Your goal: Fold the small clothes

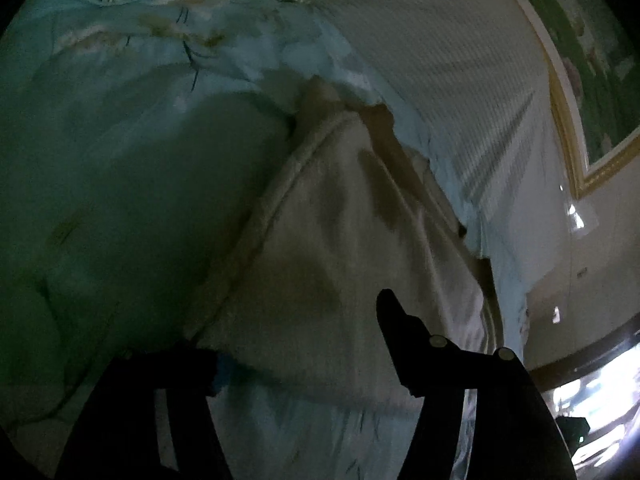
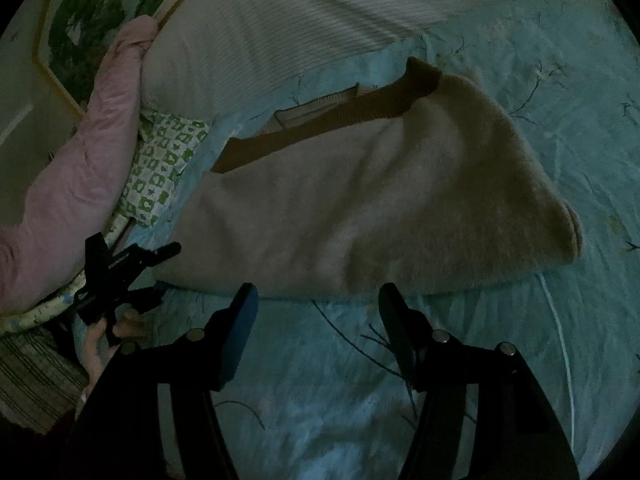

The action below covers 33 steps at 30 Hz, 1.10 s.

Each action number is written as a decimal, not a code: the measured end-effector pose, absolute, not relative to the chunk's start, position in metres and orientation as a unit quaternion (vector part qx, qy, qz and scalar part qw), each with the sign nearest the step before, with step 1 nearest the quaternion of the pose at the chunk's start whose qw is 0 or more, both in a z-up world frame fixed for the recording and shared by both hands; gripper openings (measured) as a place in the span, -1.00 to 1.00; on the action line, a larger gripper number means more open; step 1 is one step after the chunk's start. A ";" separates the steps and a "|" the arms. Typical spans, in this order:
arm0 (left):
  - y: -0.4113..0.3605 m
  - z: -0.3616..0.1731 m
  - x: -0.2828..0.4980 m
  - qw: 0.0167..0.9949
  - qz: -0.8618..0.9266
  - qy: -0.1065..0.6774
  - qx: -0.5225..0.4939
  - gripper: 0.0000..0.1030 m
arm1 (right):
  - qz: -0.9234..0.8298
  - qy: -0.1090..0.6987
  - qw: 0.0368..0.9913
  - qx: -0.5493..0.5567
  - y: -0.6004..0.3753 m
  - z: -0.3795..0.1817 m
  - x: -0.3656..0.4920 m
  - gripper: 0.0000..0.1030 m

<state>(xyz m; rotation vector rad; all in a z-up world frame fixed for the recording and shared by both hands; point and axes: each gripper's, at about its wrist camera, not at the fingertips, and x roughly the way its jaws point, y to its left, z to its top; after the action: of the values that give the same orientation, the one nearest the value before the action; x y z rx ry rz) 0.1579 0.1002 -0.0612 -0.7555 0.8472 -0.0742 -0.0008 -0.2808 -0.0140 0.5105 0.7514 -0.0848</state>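
A cream fuzzy sweater (image 2: pixel 360 200) with a brown ribbed collar (image 2: pixel 360 112) lies folded over on the light-blue bedsheet (image 2: pixel 520 340). My right gripper (image 2: pixel 316 300) is open and empty, its fingertips just short of the sweater's near edge. My left gripper (image 2: pixel 160 276) shows at the sweater's left edge in the right wrist view. In the left wrist view the sweater (image 1: pixel 340 248) fills the middle; my left gripper (image 1: pixel 298 328) is open, one finger (image 1: pixel 394 316) over the cloth and the other at its edge.
A pink pillow (image 2: pixel 80 184) and a green-patterned pillow (image 2: pixel 160 168) lie at the left. A white ribbed headboard (image 2: pixel 300 28) and a framed picture (image 1: pixel 592 80) stand behind the bed. A bright window (image 1: pixel 600 396) shows low right.
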 end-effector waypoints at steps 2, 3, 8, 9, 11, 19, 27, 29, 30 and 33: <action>0.098 -0.060 0.162 0.846 -0.030 0.396 -0.356 0.22 | -0.038 0.363 0.898 0.248 -0.282 -0.014 0.001 0.24; 0.096 -0.060 0.164 0.848 -0.028 0.394 -0.353 0.21 | -0.037 0.362 0.898 0.248 -0.283 -0.013 0.002 0.24; 0.081 -0.051 0.174 0.863 -0.036 0.393 -0.316 -0.71 | -0.033 0.353 0.901 0.250 -0.288 -0.009 0.006 0.24; 0.076 -0.045 0.174 0.871 -0.036 0.388 -0.300 -0.79 | -0.032 0.352 0.901 0.251 -0.289 -0.009 0.007 0.24; 0.065 -0.032 0.175 0.884 -0.047 0.379 -0.269 -0.83 | -0.026 0.351 0.901 0.254 -0.294 -0.007 0.011 0.24; -0.011 0.008 0.182 0.908 -0.150 0.350 -0.176 -0.87 | 0.017 0.342 0.897 0.281 -0.332 0.012 0.044 0.24; -0.092 -0.012 0.193 0.893 -0.214 0.387 -0.088 -0.87 | 0.098 0.374 0.867 0.316 -0.358 0.016 0.135 0.62; -0.096 -0.016 0.195 0.890 -0.215 0.392 -0.088 -0.87 | 0.116 0.393 0.850 0.331 -0.357 0.009 0.168 0.80; -0.095 -0.017 0.196 0.890 -0.216 0.391 -0.089 -0.87 | 0.125 0.408 0.842 0.330 -0.354 0.005 0.183 0.81; -0.094 -0.018 0.199 0.888 -0.222 0.392 -0.094 -0.87 | 0.133 0.430 0.833 0.320 -0.349 -0.004 0.217 0.81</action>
<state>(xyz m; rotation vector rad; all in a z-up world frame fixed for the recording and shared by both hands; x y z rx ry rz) 0.1988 -0.0937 -0.0178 -0.1958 0.8141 -0.4612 0.2167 -0.3494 -0.0040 0.6788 0.9116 0.2827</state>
